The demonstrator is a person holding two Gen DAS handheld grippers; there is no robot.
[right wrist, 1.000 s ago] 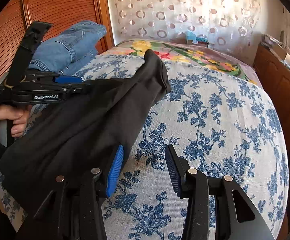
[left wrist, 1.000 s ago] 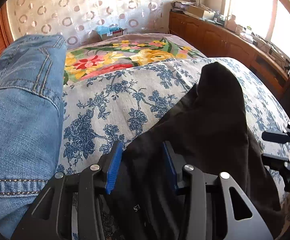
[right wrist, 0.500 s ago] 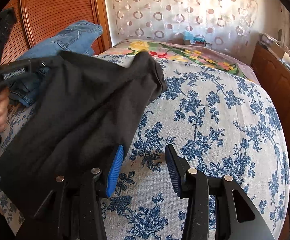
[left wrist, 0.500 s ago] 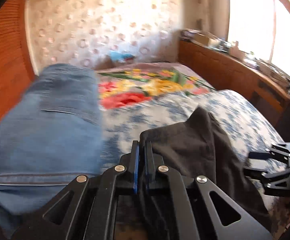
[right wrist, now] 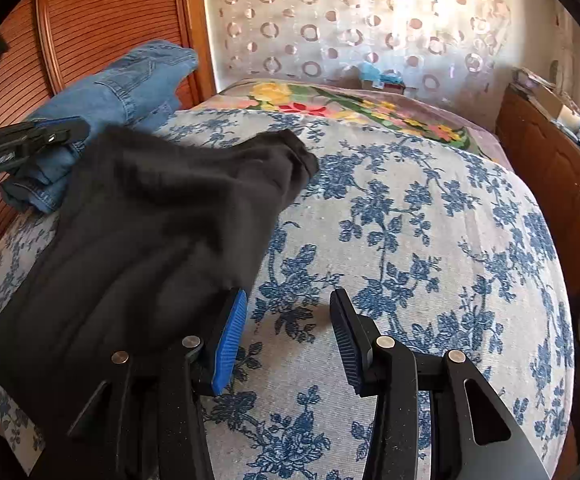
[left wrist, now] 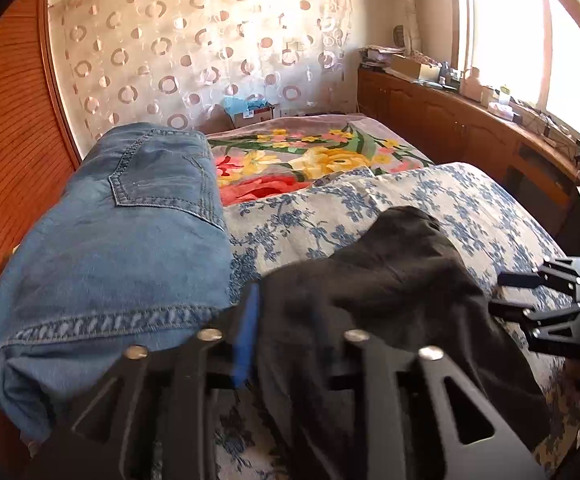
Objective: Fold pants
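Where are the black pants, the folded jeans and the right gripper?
black pants [right wrist: 149, 216]: right wrist view, middle of the cloth.
folded jeans [left wrist: 129, 240]: left wrist view, top denim panel.
right gripper [right wrist: 287, 338]: right wrist view, between its fingertips.

Each camera sat just behind its own gripper, looking forward and down along the fingers toward the head of the bed [right wrist: 430, 216]. The left view hung close over the black pants [left wrist: 390, 292], jeans [left wrist: 121, 240] on its left. The right view stood beside it, over bare bedspread. Both took in the pants, the jeans, the flowered blanket [left wrist: 310, 156] and the curtain [right wrist: 350, 20].
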